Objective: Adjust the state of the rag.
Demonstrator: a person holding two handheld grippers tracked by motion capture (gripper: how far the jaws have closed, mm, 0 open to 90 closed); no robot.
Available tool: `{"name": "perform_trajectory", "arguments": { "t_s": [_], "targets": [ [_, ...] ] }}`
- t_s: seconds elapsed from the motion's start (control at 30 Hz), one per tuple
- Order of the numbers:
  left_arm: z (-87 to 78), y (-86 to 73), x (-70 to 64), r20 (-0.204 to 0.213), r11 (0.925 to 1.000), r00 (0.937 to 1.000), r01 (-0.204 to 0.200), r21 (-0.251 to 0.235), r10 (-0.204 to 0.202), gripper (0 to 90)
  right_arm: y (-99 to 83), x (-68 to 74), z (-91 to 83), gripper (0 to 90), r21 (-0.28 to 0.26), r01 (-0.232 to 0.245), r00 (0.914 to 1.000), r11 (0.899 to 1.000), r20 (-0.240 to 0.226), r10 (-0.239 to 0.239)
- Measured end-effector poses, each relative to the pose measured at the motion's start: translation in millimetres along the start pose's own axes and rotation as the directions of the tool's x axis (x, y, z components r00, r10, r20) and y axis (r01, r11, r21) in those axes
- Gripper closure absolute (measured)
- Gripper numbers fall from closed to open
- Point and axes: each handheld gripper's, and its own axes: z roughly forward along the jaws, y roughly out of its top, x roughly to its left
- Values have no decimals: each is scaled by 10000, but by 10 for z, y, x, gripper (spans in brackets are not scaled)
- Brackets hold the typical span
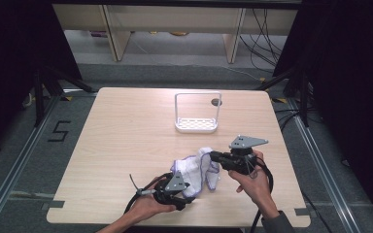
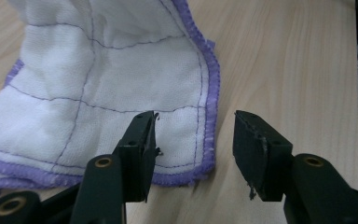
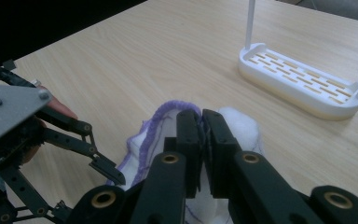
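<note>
1. The cloth (image 1: 200, 168) is white, crumpled, quilted with thin purple stitch lines and edged in purple; it lies on the table (image 1: 126, 131) near the front edge, between the two grippers.
2. The right gripper (image 3: 202, 122) has its jaws pressed together on a raised fold of the cloth.
3. The left gripper (image 2: 195, 140) has its jaws wide apart, holding nothing; one jaw overlaps the cloth's corner.
4. A white rack (image 1: 197, 124) stands farther back.

White rack (image 1: 197, 124) on wooden table (image 1: 121, 141)
</note>
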Motion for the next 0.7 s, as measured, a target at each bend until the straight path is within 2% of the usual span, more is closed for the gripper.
{"name": "perform_trajectory", "arguments": {
  "t_s": [0.07,0.13,0.17,0.2,0.23,0.33,0.37,0.4,0.43,0.47,0.5,0.57,0.6,0.63,0.67,0.7],
  "targets": [
    [54,2,9,-164,9998,9997,151,-153,-153,532,-3,18,7,860,141,-399,9990,9991,-183,401],
    [70,20,34,-55,9998,9998,-190,50,190,554,-2,-4,19,860,-7,-120,9998,9999,-179,120],
    [79,32,39,-188,9993,9992,-354,111,356,582,1,-2,6,860,41,-184,9998,9998,-102,185],
    [86,41,45,-150,9992,9991,-385,120,387,616,2,-2,11,860,-31,-322,9991,9995,-280,321],
    [88,47,63,-255,9984,9982,-537,174,541,669,4,7,-7,860,42,-496,9984,9988,-256,497],
    [91,54,81,-200,9995,9993,-331,-23,330,806,16,-10,-33,860,-113,-483,9985,9988,-281,480],
    [76,57,93,-84,9990,9990,-439,-13,439,825,20,-15,-54,860,-110,-455,9988,9989,-191,453],
    [48,61,96,-130,9991,9991,-412,-35,411,837,25,-41,-70,860,-261,-167,9999,9995,-31,167],
    [23,64,101,-74,9992,9994,-341,-220,340,842,30,-45,-97,860,-183,-261,9997,9995,-6,261],
    [23,64,101,-74,9992,9994,-341,-220,340,845,30,-54,-108,860,-326,-301,9995,9990,-94,298],
    [-66,77,117,36,9986,10000,28,-528,-26,847,33,-70,-125,860,-374,-289,9995,9989,-123,284],
    [-187,93,157,181,9958,9995,287,-867,-272,847,36,-89,-172,861,-351,-365,9993,9987,-31,364],
    [-187,93,157,181,9958,9995,287,-867,-272,848,36,-89,-172,861,-351,-365,9993,9987,-31,364],
    [-340,116,192,236,9909,9985,525,-1242,-500,848,33,-82,-220,861,-386,-565,9984,9977,20,566],
    [-340,116,192,236,9909,9985,525,-1242,-500,848,33,-82,-220,861,-386,-565,9984,9977,20,566],
    [-515,154,225,290,9874,9986,481,-1510,-443,848,39,-107,-269,861,-430,-120,9997,9990,214,129]
  ]
}}
